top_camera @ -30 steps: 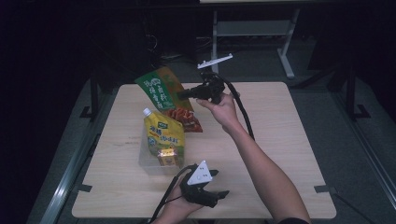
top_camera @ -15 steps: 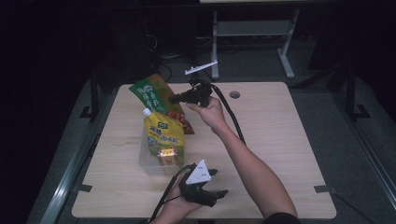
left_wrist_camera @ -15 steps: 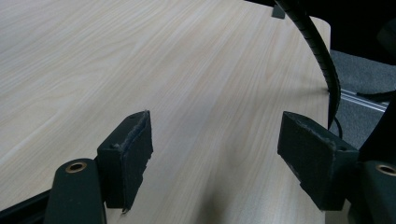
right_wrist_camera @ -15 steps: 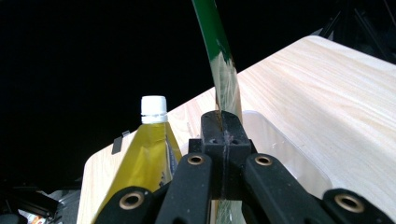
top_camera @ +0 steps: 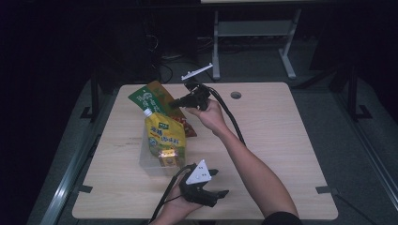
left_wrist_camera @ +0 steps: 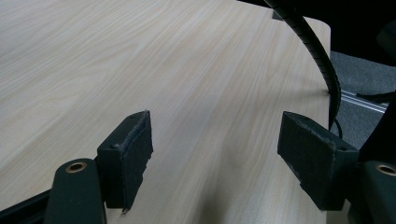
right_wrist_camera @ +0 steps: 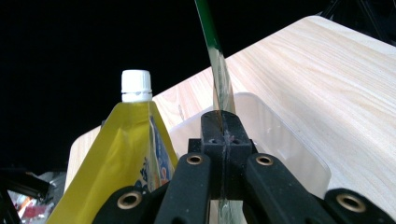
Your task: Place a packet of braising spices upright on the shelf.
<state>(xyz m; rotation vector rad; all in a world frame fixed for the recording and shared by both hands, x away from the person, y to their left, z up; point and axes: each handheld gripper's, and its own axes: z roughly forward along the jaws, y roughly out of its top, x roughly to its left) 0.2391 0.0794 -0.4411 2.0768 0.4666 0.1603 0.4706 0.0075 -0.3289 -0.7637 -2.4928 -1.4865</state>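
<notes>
Nearest, the left gripper (top_camera: 212,183) rests by the tabletop's (top_camera: 281,140) near edge, jaws spread wide. Farther back, toward the far edge, the right gripper (top_camera: 174,102) pinches a green packet (top_camera: 151,98) above a clear bin (top_camera: 152,161) holding a yellow spouted pouch (top_camera: 164,136).

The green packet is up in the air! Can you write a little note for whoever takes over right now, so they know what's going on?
Right tool: shut on the edge of the flat green snack packet, held lifted above the clear plastic bin.
Left tool: open, holding nothing, low over the light wooden table near its front edge.
The yellow spouted pouch with a white cap already stands in the bin. A red packet lies behind it, half hidden.
Left to do, probably: lower the green packet into the bin and let go.
</notes>
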